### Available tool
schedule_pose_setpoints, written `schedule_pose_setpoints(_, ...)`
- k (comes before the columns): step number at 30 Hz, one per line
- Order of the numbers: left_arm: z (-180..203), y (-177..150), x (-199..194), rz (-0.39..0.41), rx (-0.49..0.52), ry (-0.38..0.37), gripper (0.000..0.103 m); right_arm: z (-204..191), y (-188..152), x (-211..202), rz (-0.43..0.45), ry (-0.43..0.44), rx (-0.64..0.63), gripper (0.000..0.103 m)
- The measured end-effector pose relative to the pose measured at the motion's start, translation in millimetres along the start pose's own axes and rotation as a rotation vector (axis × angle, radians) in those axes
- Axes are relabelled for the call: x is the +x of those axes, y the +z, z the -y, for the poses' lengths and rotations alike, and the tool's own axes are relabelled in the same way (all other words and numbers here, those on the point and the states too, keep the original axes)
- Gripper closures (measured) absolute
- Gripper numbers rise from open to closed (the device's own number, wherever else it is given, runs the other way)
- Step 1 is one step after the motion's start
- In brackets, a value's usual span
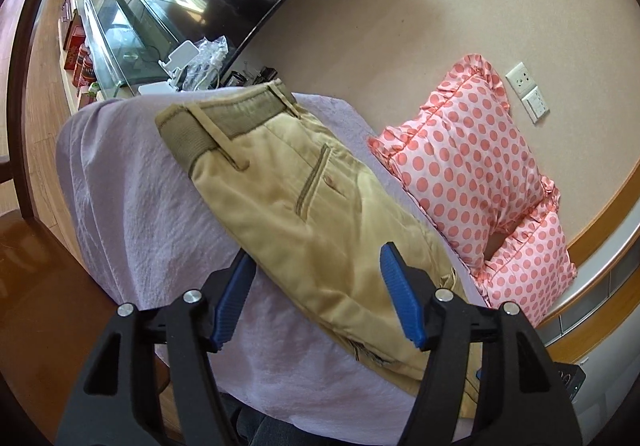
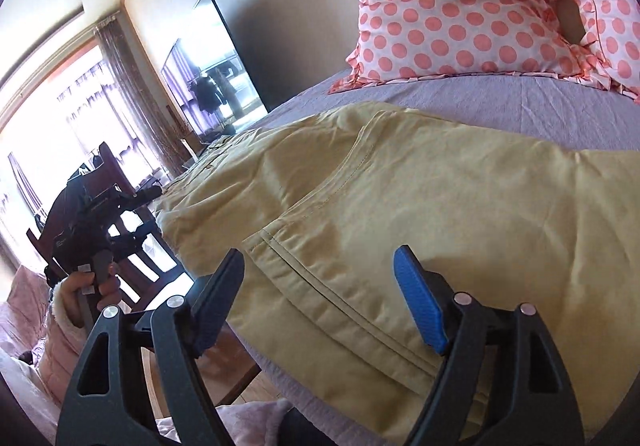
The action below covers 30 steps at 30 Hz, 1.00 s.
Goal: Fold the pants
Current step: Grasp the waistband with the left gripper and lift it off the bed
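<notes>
Over khaki pants (image 1: 320,214), left gripper (image 1: 318,282) gaping, right gripper (image 2: 320,286) likewise

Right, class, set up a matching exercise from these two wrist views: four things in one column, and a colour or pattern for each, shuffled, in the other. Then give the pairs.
Things:
1. pants
2. bed sheet
3. pillow
4. left gripper finger pads

Colours:
A. pink with coral dots
B. blue
C. khaki tan
D. pale lilac

Pairs: 1-C, 2-D, 3-A, 4-B
</notes>
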<state>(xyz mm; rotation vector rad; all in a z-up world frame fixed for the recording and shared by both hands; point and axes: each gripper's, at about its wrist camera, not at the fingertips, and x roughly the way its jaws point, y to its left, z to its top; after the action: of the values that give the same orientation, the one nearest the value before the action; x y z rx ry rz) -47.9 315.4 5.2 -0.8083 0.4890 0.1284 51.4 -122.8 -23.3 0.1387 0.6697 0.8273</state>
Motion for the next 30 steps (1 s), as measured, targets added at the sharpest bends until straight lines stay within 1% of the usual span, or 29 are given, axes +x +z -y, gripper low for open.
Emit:
schedule_pose_setpoints(4, -1.4, 13.1, 9.5, 0.001, 0.011, 0.029, 0.038, -3.1, -1.1, 4.5, -0.005, 0.015, -0.001, 0.023)
schedule_pose_setpoints(9, -1.3, 21.6, 19.2, -0.013, 0.018, 0.050, 0.034, -0.6, -1.3, 4.5, 0.002, 0.025, 0.018, 0.023)
schedule_pose_setpoints(12, 0.6, 20.8, 17.4, -0.026, -0.007, 0.087, 0.034, 0.1, -1.3, 3.6, 0.005, 0.026, 0.021, 0.023)
schedule_pose_setpoints(15, 3.9, 17.4, 13.2, -0.054, -0.043, 0.105, 0.034, 1.8, -1.1, 3.0, 0.012, 0.032, 0.028, 0.023)
schedule_pose_setpoints(18, 9.6, 14.1, 15.3, -0.053, -0.016, 0.121, 0.030, 4.0, -0.4, 4.7, 0.017, 0.038, 0.035, 0.022)
schedule_pose_setpoints(20, 13.2, 15.2, 17.8, -0.053, -0.023, 0.133, 0.029, 4.8, -0.4, 5.5, 0.021, 0.040, 0.038, 0.022)
schedule_pose_setpoints(22, 15.1, 20.0, 23.7, -0.068, -0.043, 0.125, 0.029, 4.7, -1.2, 5.1, 0.028, 0.044, 0.040, 0.022)
schedule_pose_setpoints(24, 16.7, 26.0, 31.9, -0.084, -0.057, 0.104, 0.033, 5.2, -1.7, 4.8, 0.033, 0.049, 0.043, 0.022)
schedule_pose_setpoints(27, 21.8, 33.5, 41.5, -0.083, -0.044, 0.110, 0.047, 6.4, -2.5, 3.5, 0.041, 0.057, 0.049, 0.022)
schedule_pose_setpoints(28, 22.8, 35.4, 43.8, -0.076, -0.034, 0.115, 0.059, 7.1, -3.0, 2.7, 0.044, 0.062, 0.051, 0.022)
schedule_pose_setpoints(29, 21.4, 36.9, 44.7, -0.068, -0.041, 0.118, 0.079, 8.1, -3.4, 1.7, 0.047, 0.066, 0.053, 0.022)
schedule_pose_setpoints(30, 19.5, 37.8, 44.3, -0.058, -0.048, 0.109, 0.083, 8.9, -3.7, 0.7, 0.049, 0.071, 0.055, 0.022)
